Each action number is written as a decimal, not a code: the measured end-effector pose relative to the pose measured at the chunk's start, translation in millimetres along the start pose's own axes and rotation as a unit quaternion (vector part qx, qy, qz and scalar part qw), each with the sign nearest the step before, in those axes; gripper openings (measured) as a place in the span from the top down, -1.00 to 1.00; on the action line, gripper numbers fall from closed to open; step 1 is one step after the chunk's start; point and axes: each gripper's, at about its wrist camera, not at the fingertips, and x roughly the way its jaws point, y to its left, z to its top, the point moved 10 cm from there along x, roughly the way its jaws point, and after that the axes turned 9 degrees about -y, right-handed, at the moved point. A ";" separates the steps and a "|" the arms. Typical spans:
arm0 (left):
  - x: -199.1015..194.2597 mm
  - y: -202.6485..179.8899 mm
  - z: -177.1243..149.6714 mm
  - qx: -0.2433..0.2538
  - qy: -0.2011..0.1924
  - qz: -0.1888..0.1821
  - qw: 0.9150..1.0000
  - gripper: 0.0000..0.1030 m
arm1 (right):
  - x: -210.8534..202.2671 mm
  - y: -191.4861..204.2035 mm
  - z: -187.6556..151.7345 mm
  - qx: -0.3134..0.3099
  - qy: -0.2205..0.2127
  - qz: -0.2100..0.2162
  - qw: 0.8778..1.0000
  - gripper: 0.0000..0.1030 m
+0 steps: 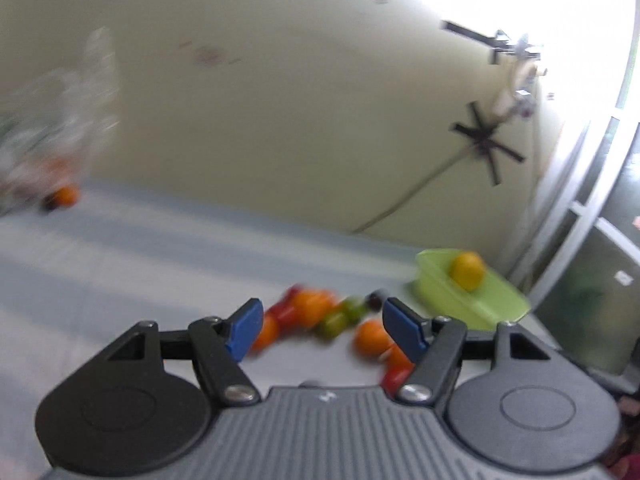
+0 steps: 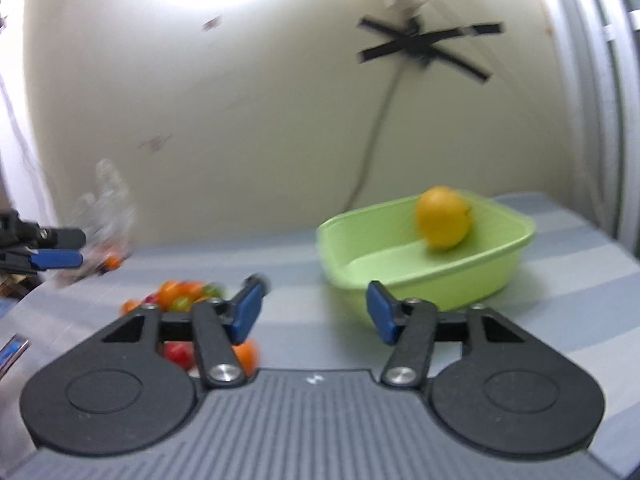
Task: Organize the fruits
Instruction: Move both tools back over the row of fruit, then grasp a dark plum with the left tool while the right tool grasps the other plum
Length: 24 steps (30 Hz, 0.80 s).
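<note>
A pile of small fruits [image 1: 320, 314], orange, red and green, lies on the striped cloth just ahead of my open, empty left gripper [image 1: 323, 326]. A light green tub [image 1: 492, 300] stands at the right with one yellow-orange fruit [image 1: 467, 270] in it. In the right wrist view my right gripper [image 2: 314, 308] is open and empty, just in front of the tub [image 2: 400, 272] and its fruit [image 2: 442, 218]. The fruit pile [image 2: 184, 294] lies to its left, partly hidden by the left finger. The left gripper's fingers [image 2: 56, 258] show at the far left edge.
A clear plastic bag [image 1: 60, 120] with an orange fruit [image 1: 66, 196] beside it sits at the far left by the wall. The bag also shows in the right wrist view [image 2: 106, 216]. Both views are blurred. A cable [image 2: 374, 132] runs down the wall behind the tub.
</note>
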 end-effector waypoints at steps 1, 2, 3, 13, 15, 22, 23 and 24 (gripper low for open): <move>-5.0 8.5 -7.7 -0.001 0.002 0.007 1.000 -0.32 | 0.6 7.4 -5.4 -0.002 0.009 0.008 1.000 -0.06; -8.3 14.6 -15.3 -0.003 0.006 0.012 1.000 -0.32 | 2.7 14.0 -9.3 -0.009 0.016 0.012 1.000 -0.06; -10.0 19.9 -21.7 -0.007 0.009 0.013 1.000 -0.32 | 6.2 19.4 -12.8 -0.019 0.023 0.012 0.999 -0.06; 6.0 18.7 -57.0 0.008 0.025 -0.014 1.000 -0.54 | 20.7 44.8 -38.2 -0.067 0.080 -0.004 0.994 -0.07; 7.6 21.6 -60.4 0.004 0.028 -0.013 1.000 -0.52 | 19.5 51.8 -39.3 -0.081 0.077 -0.004 0.994 -0.07; 2.9 27.8 -66.6 0.007 0.023 -0.003 1.000 -0.47 | 10.7 88.3 -43.0 -0.115 0.071 0.025 0.990 -0.06; 3.2 28.2 -66.5 0.010 0.024 -0.003 1.000 -0.39 | 11.1 95.3 -45.8 -0.123 0.075 0.036 0.989 -0.06; 3.7 28.0 -66.8 0.010 0.026 -0.006 1.000 -0.30 | 12.9 102.6 -49.3 -0.131 0.082 0.045 0.987 -0.06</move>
